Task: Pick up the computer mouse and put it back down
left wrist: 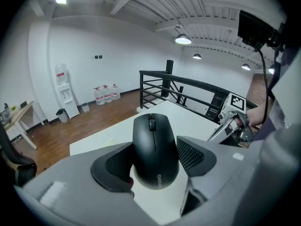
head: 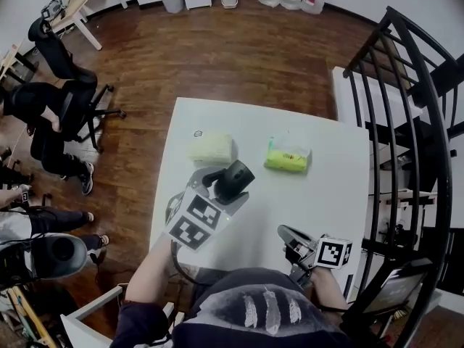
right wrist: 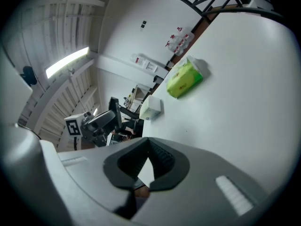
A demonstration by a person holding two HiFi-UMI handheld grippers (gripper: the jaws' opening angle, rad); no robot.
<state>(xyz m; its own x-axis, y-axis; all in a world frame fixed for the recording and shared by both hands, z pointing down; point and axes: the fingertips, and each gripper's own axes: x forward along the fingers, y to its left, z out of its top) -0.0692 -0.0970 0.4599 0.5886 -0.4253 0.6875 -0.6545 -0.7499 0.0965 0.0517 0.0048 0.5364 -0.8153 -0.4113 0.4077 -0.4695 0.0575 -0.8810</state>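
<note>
right gripper [head: 284,232] near right: jaws closed, nothing between | left gripper [head: 226,185]: jaws clamped on black computer mouse [left wrist: 155,147], over table [head: 330,194] near-left part | farther: pale pack [head: 212,149] left, green pack [head: 287,156] right, apart

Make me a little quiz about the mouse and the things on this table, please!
1. True or false: the left gripper has the computer mouse clamped between its jaws.
2. What colour is the tissue pack on the white table? A red, B green, C blue.
3. Fill the gap: the right gripper holds ___.

Key: 1 true. 2 B. 3 nothing; its jaws are together and empty.
</note>
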